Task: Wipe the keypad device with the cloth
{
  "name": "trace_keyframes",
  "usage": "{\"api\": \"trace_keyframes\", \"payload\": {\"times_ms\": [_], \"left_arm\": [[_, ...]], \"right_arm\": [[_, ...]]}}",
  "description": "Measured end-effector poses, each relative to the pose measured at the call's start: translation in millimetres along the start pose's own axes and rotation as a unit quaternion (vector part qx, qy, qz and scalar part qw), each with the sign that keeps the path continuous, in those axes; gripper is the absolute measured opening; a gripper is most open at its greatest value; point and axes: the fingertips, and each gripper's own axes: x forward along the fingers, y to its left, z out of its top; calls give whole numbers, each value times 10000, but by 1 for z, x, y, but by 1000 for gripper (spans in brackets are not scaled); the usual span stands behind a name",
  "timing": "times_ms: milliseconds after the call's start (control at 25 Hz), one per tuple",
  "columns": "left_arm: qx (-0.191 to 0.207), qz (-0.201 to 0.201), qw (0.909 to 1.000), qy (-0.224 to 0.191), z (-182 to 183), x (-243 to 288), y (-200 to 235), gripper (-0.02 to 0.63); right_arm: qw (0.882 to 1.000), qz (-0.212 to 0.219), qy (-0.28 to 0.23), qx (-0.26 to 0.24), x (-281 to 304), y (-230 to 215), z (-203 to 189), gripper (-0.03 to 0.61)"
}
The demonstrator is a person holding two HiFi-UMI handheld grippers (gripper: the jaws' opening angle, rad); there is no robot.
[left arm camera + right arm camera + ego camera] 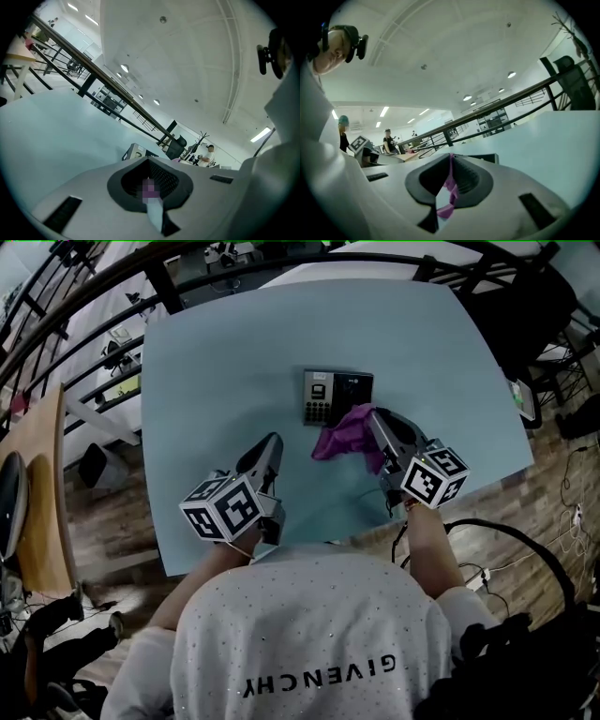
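— What was the right gripper (377, 420) doing?

— Its jaws were closed on the purple cloth (347, 435). In the right gripper view a strip of the cloth (450, 187) ran down the slit between the two dark pads (471, 180), pinched there, with a loose end hanging below them.

— And the rest of the cloth?

— It bunched out to the left of the tip and lay on the pale blue table (234, 362), its upper edge over the lower right corner of the keypad device (336, 397).

— Where was the device itself?

— Flat on the table, about mid-way across and towards the far side. Its keys were on the left half, uncovered. From the right gripper view only its dark edge (485, 158) showed, just past the jaws.

— The left gripper (272, 442)?

— Its jaws were drawn together with nothing between them; only a thin slit of table showed in the left gripper view (147, 161). It was held over the near left part of the table, tip aimed towards the device (136, 151), apart from both it and the cloth.

— Anything further out?

— A dark railing (94, 306) ran beyond the table's far edge, and a wood floor (112, 521) showed on either side.
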Motion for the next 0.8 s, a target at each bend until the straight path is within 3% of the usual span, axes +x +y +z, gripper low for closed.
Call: {"api": "trace_keyframes", "payload": {"times_ms": [240,320,480,640,800], "left_arm": [[-24,95,9999,-46,-1,-4,4,-6],[-63,190,9998,-82,-1,-8,9,-6],[-99,424,9989,-190,3,-19,20,-6],[-76,674,9972,-304,8,-34,35,-6],[-98,873,9953,-410,12,-46,46,-6]], "right_arm": [[9917,1285,-45,-97,21,64,12,18],[9889,1488,38,-33,32,73,8,18],[9913,1138,647,-135,56,64,-30,18],[9905,375,1268,-371,82,41,-70,18],[9843,-223,1730,-267,94,19,-98,18]]}}
